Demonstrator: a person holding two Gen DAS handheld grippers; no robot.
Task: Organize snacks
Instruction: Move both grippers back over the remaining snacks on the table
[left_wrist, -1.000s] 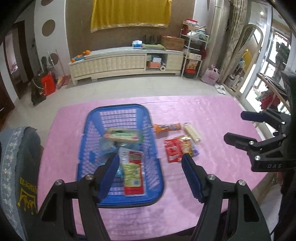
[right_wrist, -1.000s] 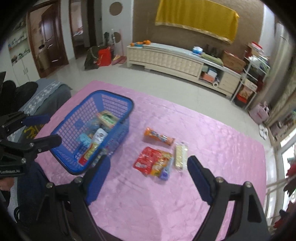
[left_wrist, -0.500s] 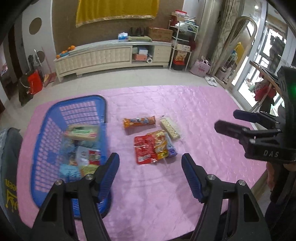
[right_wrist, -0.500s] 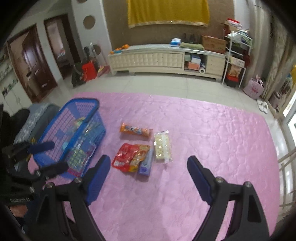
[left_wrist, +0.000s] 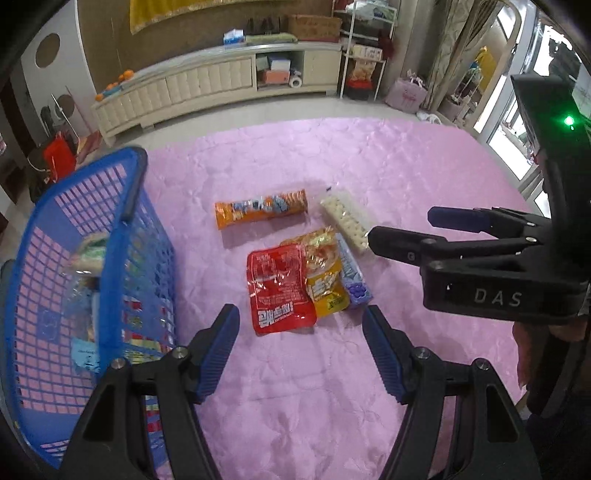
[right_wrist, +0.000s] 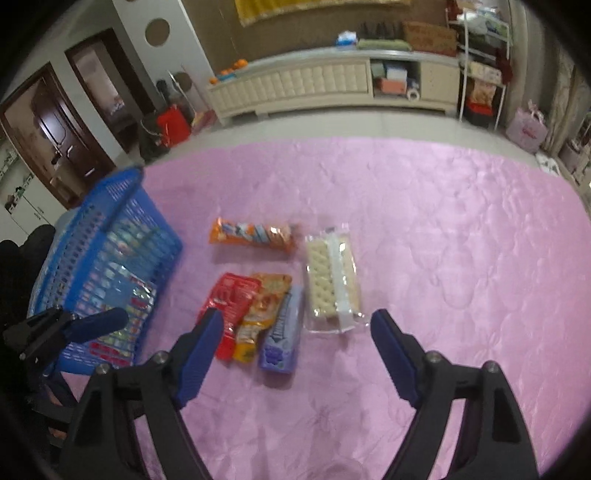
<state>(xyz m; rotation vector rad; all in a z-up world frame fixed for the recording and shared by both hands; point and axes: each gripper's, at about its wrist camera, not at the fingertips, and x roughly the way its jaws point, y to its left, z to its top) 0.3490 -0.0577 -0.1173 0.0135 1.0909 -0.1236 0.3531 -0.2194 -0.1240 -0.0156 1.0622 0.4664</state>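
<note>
Both tongs are being held wide and empty above the pink-covered table (left_wrist: 406, 155). The red packet (left_wrist: 279, 286) is lying just ahead of the left gripper (left_wrist: 301, 326); the cracker pack (right_wrist: 333, 280) is lying ahead of the right gripper (right_wrist: 295, 328). The blue basket (left_wrist: 129, 206) is standing at the table's left edge.

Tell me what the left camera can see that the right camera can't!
Only the left wrist view shows the snacks inside the blue basket from above, and the green light on the right gripper, which is open. Only the right wrist view shows the brown door. It also sees the left gripper, open beside the basket. Both show the red packet, the orange packet, the white wafers and the pink tablecloth.
</note>
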